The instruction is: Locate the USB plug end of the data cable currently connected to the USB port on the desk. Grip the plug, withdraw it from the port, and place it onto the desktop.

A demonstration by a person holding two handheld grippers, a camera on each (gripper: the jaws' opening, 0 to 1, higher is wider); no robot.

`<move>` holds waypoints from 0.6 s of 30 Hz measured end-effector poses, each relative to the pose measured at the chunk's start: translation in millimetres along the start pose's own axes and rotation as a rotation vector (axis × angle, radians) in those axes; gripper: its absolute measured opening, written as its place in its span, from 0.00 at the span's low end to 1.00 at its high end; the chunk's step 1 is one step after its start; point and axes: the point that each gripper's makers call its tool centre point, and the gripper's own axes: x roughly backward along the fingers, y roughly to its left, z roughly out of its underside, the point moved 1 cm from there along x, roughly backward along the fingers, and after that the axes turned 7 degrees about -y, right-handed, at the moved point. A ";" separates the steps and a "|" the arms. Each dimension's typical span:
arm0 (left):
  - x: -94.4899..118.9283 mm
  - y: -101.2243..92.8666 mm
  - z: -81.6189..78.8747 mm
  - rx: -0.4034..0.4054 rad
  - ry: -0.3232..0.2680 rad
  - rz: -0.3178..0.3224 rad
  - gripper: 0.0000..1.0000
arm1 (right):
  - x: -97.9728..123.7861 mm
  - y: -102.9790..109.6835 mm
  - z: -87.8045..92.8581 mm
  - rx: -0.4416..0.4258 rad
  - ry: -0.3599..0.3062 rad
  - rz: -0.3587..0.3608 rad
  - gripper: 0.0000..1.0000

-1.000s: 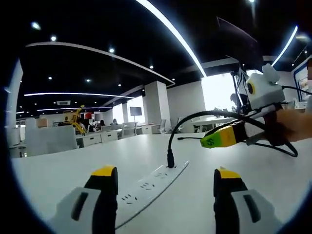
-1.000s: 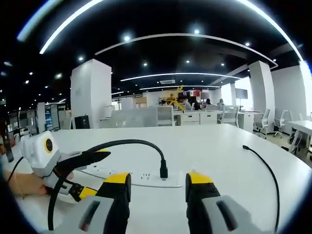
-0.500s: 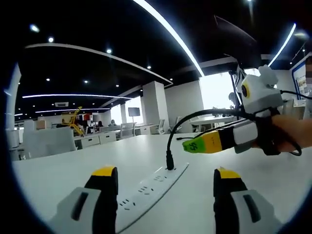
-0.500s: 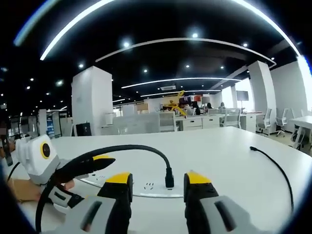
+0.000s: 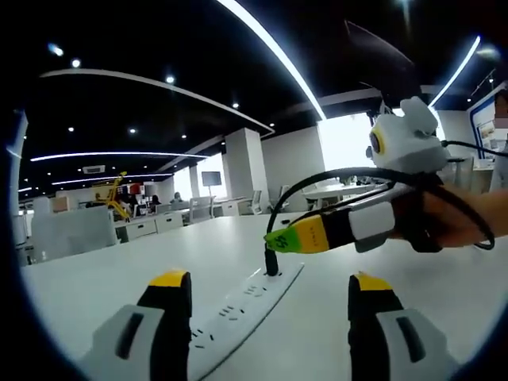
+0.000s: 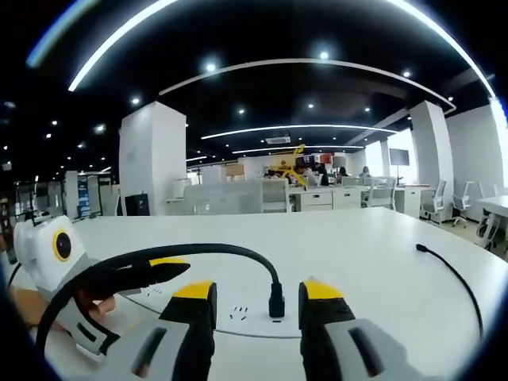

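Two views: left gripper view and right gripper view, both low over a white worktop [image 5: 119, 262] in a large open office
Power strip [image 5: 238, 305]: white, long, flat on the worktop; lower centre of the left gripper view, running between that view's own jaws; in the right gripper view lower centre [image 6: 246, 311], just beyond the jaw tips
USB plug [image 6: 276, 303]: black, upright, seated in the power strip; in the right gripper view lower centre, framed in the gap between the jaws, not touched by them; in the left gripper view at centre [image 5: 271, 263], at the far end of the strip
Data cable [image 6: 206, 252]: black, arching up from the plug and curving to the left of the right gripper view, towards the other gripper; free end lying at the right edge [image 6: 456, 278], on the worktop
Left gripper [image 5: 270, 298]: jaws wide apart, yellow-tipped, bottom of its own view, holding nothing; also at lower left of the right gripper view [image 6: 159, 272], held by a hand [image 6: 36, 305]
Right gripper [image 6: 248, 300]: jaws apart, yellow-tipped, either side of the plug, not closed on it; also at centre right of the left gripper view [image 5: 278, 241], green-yellow tip just above the plug
Background: ceiling light strips, white pillars, desks and chairs far off
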 end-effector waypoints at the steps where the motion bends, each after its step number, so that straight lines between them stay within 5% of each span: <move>1: -0.6 1.0 -0.5 0.002 -0.002 -0.001 0.81 | -2.0 0.2 -1.0 -0.001 -0.001 0.000 0.42; 18: -10.6 8.8 2.1 -0.015 -0.001 0.008 0.80 | -22.4 -4.7 -0.7 -0.029 -0.001 0.020 0.41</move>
